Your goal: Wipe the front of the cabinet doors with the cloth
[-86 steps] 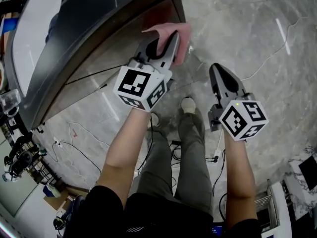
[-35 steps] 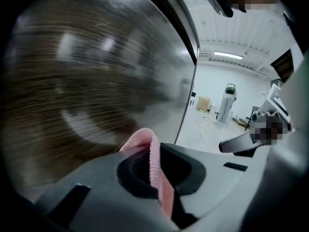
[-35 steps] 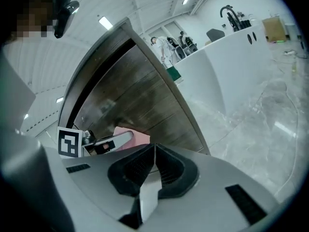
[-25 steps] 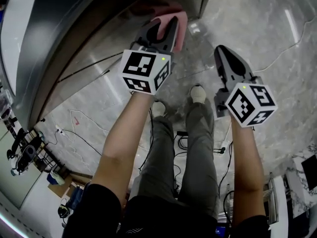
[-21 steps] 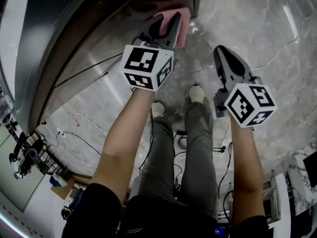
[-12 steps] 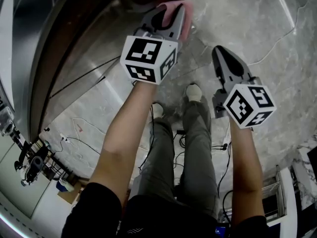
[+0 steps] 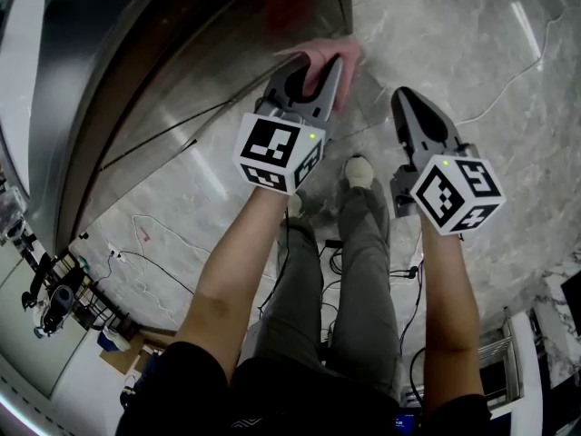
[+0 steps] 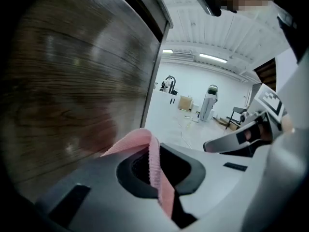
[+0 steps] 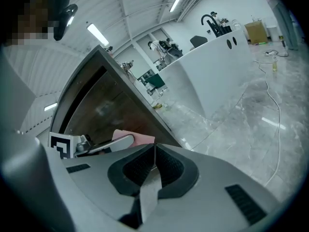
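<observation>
My left tongs (image 7: pixel 321 64) are clamped on the pink cloth (image 7: pixel 350 53). In the left gripper view a fold of it runs down between the two jaws, pinched tight, and a loose flap rises over the jaw nearer the cabinet. The cloth sits at the front of the cabinet door (image 7: pixel 227 62), just beside the door's outer upright edge. In the right gripper view it appears to lie toward the door's lower corner. The dark wood-grain face carries a dull reddish reflection next to the cloth. I cannot tell whether the fabric touches the wood or is held just off it.

My right tongs (image 7: pixel 407 101) are closed on nothing. The right gripper view shows the two jaws meeting along a thin line, with only the grey marbled floor (image 7: pixel 481 62) beyond them. They hang beside the left tongs, clear of the cabinet and over the floor, pointing much the same way. That view also shows the left tongs side-on, with the cloth poking out past their tips in front of the brown door.

In the head view both forearms reach forward and down. The left marker cube (image 7: pixel 277 153) sits nearer the cabinet and the right marker cube (image 7: pixel 454 205) sits out over the floor. The person's shoes (image 7: pixel 359 169) stand on the floor between the two. Thin cables (image 7: pixel 152 246) trail over the floor by the cabinet's foot. Past the cabinet's end, a white counter (image 9: pixel 217 62) stands well apart.
</observation>
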Motion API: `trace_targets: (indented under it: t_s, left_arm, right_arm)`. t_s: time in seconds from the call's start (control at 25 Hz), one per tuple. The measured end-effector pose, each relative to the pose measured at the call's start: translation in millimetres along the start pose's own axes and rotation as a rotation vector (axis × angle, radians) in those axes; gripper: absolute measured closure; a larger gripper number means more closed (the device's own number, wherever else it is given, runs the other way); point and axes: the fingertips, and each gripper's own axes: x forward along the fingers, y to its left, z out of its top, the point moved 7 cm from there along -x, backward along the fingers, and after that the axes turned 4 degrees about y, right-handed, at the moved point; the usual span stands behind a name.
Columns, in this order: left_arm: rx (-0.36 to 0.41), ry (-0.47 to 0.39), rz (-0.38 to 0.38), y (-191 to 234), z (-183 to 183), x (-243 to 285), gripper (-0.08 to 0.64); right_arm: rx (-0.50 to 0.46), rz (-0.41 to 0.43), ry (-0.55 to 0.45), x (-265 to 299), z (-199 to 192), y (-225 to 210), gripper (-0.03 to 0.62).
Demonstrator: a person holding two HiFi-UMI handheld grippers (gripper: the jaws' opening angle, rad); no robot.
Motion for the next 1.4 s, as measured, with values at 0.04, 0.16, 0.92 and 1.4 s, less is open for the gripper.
trace_targets:
  t_s: [0.04,0.16,0.92,1.4]
  left_arm:
    - [-0.005,0.004,0.004,2,-5,-7,0.551]
    - [-0.016,0.018,0.017,10,-19,-26,0.551]
    - [-0.135,0.027,0.189,64,-95,-131,0.551]
    - [-0.202,0.036,0.316,110,-141,-140,0.551]
  right_arm:
    - [-0.001,0.002,0.001,2,-3,5,0.554]
    - [-0.003,0.015,0.009,9,-13,20,0.554]
    - [-0.103,0.11,0.144,59,-82,94,0.554]
    - [-0.184,0.19,0.219,107,-110,116,0.554]
